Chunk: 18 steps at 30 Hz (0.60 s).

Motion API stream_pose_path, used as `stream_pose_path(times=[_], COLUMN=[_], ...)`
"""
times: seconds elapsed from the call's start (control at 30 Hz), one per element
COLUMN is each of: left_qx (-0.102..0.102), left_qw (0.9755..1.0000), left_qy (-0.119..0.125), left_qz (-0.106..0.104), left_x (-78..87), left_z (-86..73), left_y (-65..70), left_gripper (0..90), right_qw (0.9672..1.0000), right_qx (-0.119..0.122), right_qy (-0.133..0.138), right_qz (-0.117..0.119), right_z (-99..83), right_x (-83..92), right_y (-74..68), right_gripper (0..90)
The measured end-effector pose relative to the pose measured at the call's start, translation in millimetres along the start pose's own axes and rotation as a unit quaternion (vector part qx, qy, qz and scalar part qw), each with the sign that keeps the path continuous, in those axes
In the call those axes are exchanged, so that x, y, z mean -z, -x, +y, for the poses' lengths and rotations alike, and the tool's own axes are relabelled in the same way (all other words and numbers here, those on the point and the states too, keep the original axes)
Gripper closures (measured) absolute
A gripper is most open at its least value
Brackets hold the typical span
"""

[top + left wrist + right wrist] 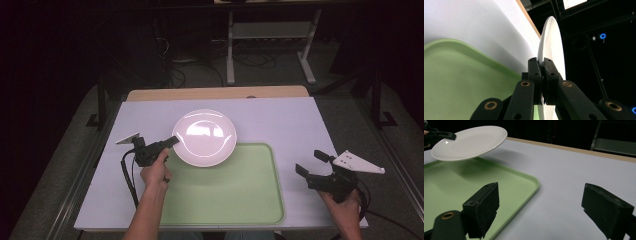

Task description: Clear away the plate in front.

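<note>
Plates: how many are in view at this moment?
1. The white plate is held by its rim in the left gripper, lifted above the far corner of the green tray. Nothing suggests a hidden one.

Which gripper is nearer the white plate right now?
Left. The left gripper is shut on the white plate's rim, holding it above the green tray. The right gripper sits open, well off to the plate's right, past the tray's edge.

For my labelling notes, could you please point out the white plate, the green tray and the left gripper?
white plate [205,137], high view, centre of its face.
green tray [225,195], high view, bare floor of the tray.
left gripper [542,67], left gripper view, between the jaw tips clamped on the plate's rim.
</note>
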<state>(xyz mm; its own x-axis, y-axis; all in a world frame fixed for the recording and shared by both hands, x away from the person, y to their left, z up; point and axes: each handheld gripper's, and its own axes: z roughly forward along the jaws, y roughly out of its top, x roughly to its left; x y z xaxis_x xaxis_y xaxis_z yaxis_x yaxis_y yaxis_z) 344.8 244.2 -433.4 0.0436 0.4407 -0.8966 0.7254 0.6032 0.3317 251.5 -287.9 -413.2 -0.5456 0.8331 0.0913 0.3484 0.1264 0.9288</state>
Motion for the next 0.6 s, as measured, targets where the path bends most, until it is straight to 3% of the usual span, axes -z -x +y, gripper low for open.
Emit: stream_pose_path(times=[0.17, 0.6], left_qx=[0.012, -0.003], left_qw=[0.9998, 0.9997], left_qy=[-0.003, -0.025], left_qz=[-0.013, -0.009], left_x=[3.6, 12.4], left_z=[-5.5, -13.4], left_y=[-3.0, -7.6], left_gripper=[87.1, 87.1], right_qw=[1.0, 1.0], right_qx=[0.0, 0.0], right_qy=[0.001, 0.002], right_qz=[0.001, -0.002], right_z=[0.2, 0.5], right_x=[-0.5, -0.2], right_y=[-0.1, -0.7], right_gripper=[13.5, 13.5])
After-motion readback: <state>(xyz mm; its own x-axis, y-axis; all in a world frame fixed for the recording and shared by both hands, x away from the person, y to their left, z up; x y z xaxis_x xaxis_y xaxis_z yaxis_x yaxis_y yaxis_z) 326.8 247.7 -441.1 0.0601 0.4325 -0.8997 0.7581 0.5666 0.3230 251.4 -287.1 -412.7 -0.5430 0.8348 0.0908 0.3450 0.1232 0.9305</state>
